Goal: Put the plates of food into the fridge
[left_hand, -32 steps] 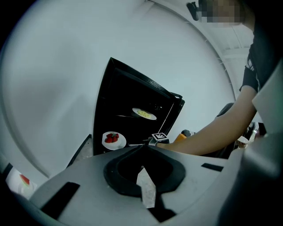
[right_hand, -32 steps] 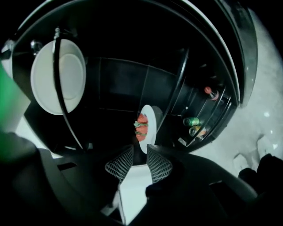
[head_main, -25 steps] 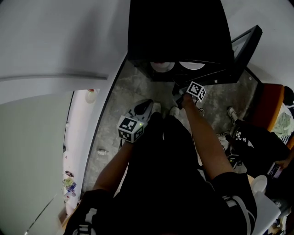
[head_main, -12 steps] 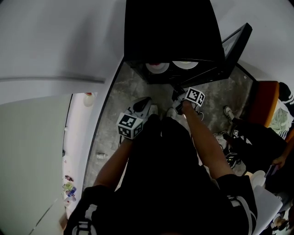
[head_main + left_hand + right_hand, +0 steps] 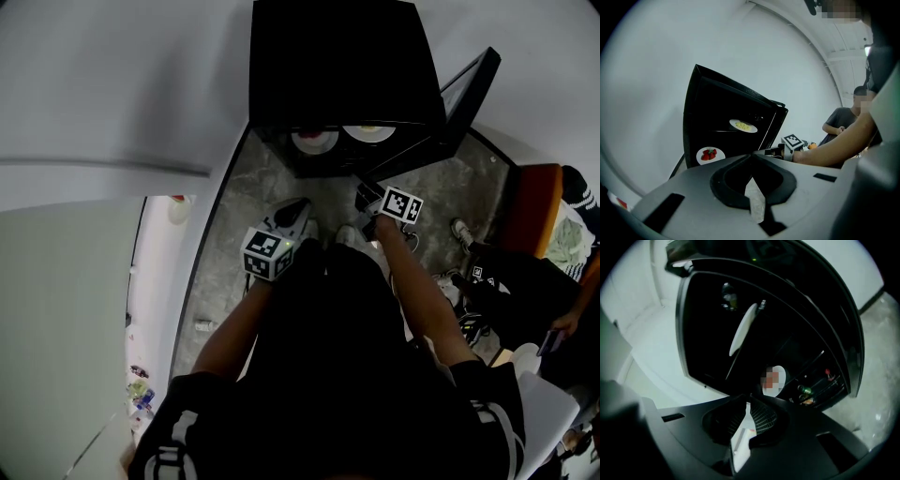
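The black fridge [image 5: 337,66] stands on the floor with its door [image 5: 448,111] swung open to the right. Two white plates sit inside. The left gripper view shows one with strawberries [image 5: 710,154] low down and one with yellow food [image 5: 743,125] on a higher shelf. From the head view they appear side by side: the strawberry plate [image 5: 314,141], the yellow-food plate [image 5: 368,133]. My left gripper [image 5: 294,217] hangs shut and empty in front of the fridge. My right gripper [image 5: 367,196] is shut, with nothing seen between its jaws, just below the door's lower edge.
Bottles [image 5: 810,393] stand in the door's shelf. At the right a seated person [image 5: 525,281] is beside an orange chair [image 5: 527,208]. A white counter [image 5: 159,281] runs along the left. Grey stone floor [image 5: 253,187] lies before the fridge.
The head view has shifted a little, so more of both plates shows inside the fridge. Both grippers stay about where they were in front of it.
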The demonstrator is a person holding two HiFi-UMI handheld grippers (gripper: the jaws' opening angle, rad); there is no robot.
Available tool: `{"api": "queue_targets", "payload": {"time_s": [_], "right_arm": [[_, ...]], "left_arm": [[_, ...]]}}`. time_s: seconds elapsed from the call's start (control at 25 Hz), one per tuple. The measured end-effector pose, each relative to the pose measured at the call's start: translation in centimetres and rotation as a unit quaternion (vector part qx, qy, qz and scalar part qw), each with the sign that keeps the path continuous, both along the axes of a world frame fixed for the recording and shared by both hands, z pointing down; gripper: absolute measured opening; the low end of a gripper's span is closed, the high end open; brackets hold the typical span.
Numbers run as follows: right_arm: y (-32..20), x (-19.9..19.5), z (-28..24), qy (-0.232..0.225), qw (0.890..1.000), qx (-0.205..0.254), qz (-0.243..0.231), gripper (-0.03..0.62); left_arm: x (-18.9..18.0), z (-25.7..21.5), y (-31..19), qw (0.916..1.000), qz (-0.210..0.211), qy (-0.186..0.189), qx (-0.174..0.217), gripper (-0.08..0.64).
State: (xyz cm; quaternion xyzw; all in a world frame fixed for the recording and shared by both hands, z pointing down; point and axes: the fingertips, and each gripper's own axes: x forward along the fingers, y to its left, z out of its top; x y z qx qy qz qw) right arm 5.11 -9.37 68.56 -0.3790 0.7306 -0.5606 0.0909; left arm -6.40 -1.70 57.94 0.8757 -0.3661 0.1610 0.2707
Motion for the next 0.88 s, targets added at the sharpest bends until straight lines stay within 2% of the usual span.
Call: {"api": "queue_targets", "payload": {"time_s": [0.2,0.36,0.56,0.72,0.88], "right_arm": [[0.8,0.0,-3.0,0.033,0.998,0.044,-0.017,0.044],[1.3,0.2,-4.5,0.032,0.998,0.060,-0.018,0.044],[2.1,0.2,-5.8,0.065,0.993,0.087,-0.037,0.044],[2.2,0.2,-7.0,0.093,0.988,0.114,-0.040,0.044],[2.1,0.0,-8.4,0.137,0.977,0.155,-0.054,0.044]], "left_arm": [[0.4,-0.2,0.0,1.0000,0.006,0.000,0.003,0.020],[0.6,-0.2,-0.3,1.0000,0.006,0.002,0.002,0.020],[1.1,-0.3,-0.7,0.9999,0.012,0.002,0.004,0.020],[1.2,-0.3,-0.9,0.9999,0.015,-0.004,0.005,0.020],[1.5,-0.9,-1.1,0.9998,0.017,0.000,0.013,0.020]]}}
